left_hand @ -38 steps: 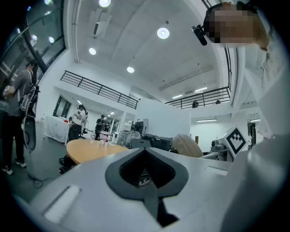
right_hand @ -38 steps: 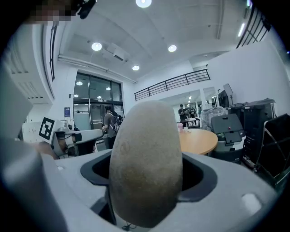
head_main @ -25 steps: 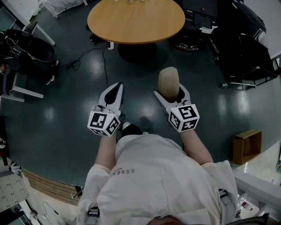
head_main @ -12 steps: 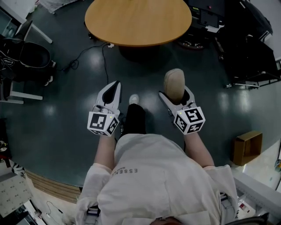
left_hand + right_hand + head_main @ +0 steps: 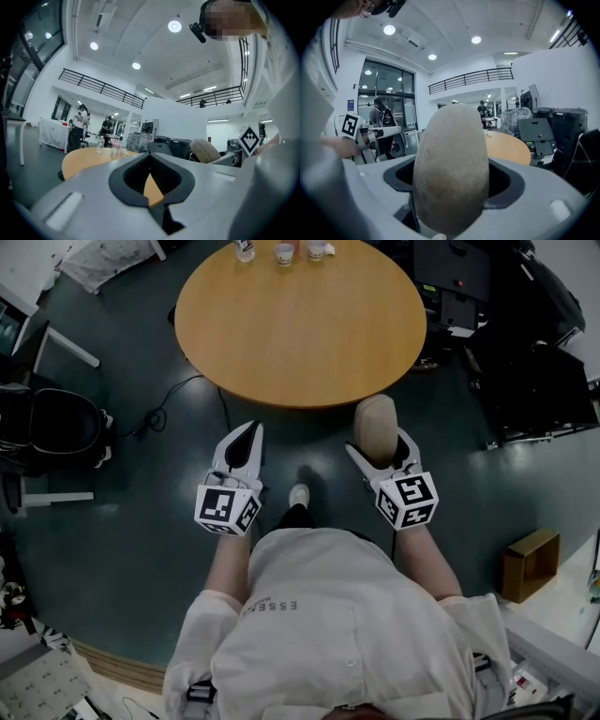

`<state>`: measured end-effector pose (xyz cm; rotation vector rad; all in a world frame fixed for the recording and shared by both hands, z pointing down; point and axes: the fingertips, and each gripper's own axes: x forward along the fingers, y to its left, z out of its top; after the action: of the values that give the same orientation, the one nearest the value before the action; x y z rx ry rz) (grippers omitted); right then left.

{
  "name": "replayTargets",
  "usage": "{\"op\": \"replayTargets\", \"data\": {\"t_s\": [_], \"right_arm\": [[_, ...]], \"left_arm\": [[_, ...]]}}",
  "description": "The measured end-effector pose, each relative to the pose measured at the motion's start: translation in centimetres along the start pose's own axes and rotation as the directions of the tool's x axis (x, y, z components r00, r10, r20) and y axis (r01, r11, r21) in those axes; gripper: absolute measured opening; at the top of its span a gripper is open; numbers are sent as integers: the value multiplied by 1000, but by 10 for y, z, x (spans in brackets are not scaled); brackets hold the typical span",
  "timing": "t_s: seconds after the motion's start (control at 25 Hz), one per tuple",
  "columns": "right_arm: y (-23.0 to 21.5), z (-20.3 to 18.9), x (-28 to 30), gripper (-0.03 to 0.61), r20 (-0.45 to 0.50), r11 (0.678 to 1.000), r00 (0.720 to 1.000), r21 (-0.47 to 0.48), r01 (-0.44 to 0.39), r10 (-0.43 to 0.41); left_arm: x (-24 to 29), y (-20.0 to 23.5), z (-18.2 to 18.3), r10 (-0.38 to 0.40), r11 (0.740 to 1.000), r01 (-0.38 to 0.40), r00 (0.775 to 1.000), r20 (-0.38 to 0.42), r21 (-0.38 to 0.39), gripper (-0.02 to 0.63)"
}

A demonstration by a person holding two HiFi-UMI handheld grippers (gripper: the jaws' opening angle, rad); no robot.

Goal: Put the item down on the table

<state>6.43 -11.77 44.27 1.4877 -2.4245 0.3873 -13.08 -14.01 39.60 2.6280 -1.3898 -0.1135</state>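
The item (image 5: 376,426) is beige, the table (image 5: 300,334) orange-brown, the floor (image 5: 141,493) dark teal

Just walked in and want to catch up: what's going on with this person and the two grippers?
A person in a white shirt stands by a round wooden table, a gripper in each hand. The right gripper is clamped on a tan, egg-shaped, rough-surfaced item, which is not yet set down on the table. The left gripper is shut and empty.
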Motion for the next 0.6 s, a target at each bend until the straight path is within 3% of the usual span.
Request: {"op": "replayTargets", "data": {"t_s": [0.32, 0.6], "right_arm": [[-23, 16, 97, 387, -93, 1000, 996, 2, 14, -14], [-70, 20, 182, 387, -169, 999, 985, -21, -48, 44]], "left_arm": [[69, 49, 1, -45, 999, 45, 998, -36, -2, 16], [132, 94, -15, 23, 999, -26, 998, -62, -37, 15]]}}
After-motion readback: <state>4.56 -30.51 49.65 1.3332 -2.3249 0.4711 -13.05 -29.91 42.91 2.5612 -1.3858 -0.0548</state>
